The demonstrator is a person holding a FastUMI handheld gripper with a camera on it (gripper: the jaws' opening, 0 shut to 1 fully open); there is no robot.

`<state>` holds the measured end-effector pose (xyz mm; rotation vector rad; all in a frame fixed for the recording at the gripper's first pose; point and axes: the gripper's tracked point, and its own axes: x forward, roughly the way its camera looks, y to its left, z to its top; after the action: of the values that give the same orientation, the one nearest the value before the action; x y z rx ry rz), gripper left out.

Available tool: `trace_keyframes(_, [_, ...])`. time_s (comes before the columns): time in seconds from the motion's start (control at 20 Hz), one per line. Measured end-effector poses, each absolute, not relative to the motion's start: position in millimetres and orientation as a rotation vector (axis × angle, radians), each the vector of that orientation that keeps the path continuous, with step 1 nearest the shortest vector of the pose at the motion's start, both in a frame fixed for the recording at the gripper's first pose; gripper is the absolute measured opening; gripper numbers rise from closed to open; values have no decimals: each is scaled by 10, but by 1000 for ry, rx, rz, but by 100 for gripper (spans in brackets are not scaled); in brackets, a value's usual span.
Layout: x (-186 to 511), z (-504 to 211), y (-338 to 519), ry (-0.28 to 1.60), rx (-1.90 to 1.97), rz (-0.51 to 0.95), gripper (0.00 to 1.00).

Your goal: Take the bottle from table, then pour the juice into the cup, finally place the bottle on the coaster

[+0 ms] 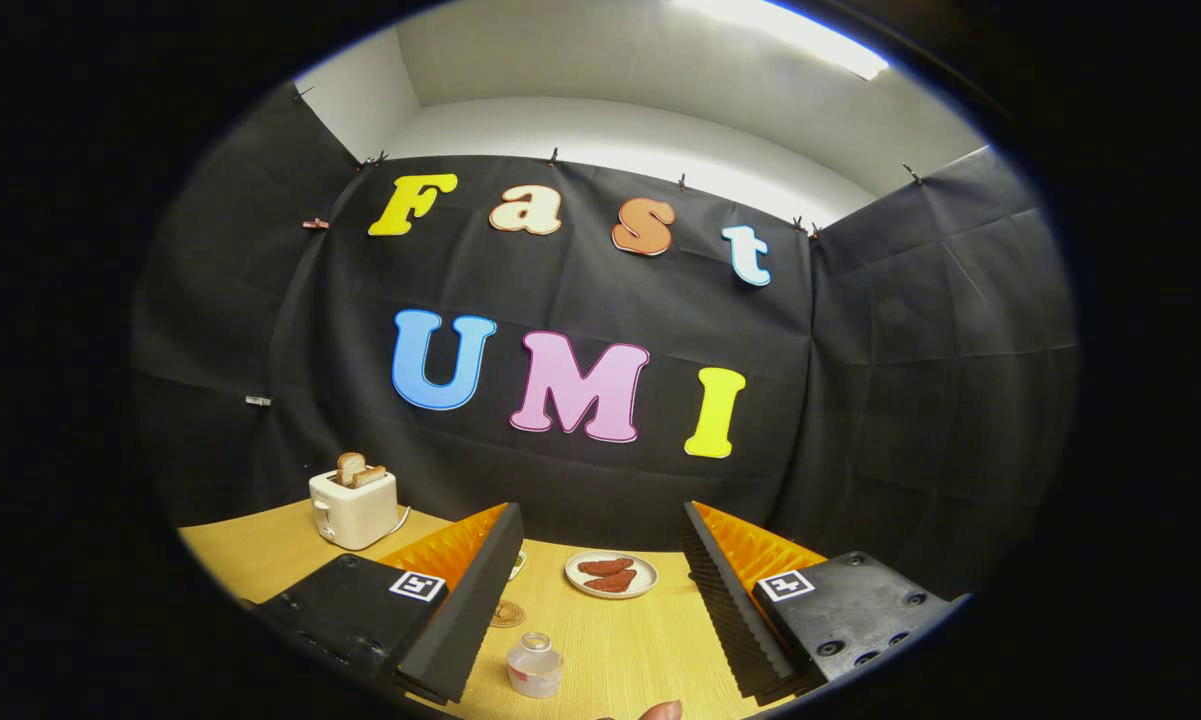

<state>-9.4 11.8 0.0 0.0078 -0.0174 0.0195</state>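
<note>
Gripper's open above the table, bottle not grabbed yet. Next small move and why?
Probably lower the gripper and ease it in around the bottle. The fingers are spread wide with nothing between them, and the small clear bottle stands upright on the table between them, nearer the left one. The coaster lies just beyond it, so no need to go further forward.

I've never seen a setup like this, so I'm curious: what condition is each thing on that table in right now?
hand-held gripper: fingers wide open, holding nothing.
bottle: upright on the table between the fingers, no cap visible.
coaster: bare, lying flat beside the left finger.
toaster: two toast slices sticking up.
plate: holds two reddish-brown food pieces.
table: wooden.
</note>
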Motion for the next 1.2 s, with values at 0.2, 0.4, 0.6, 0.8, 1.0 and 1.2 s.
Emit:
trace_keyframes(0.2, [-115, -23, 166, -24, 9, 31, 97])
trace_keyframes(0.4, [-131, -88, 232, -29, 6, 39, 97])
trace_keyframes(0.6, [-123, -196, 338, -56, -8, 54, 97])
trace_keyframes(0.8, [-127, -383, 483, -66, 0, 87, 97])
trace_keyframes(1.0, [-123, -659, 600, -61, 10, 116, 97])
trace_keyframes(1.2, [-104, -1007, 660, -31, 28, 115, 97])
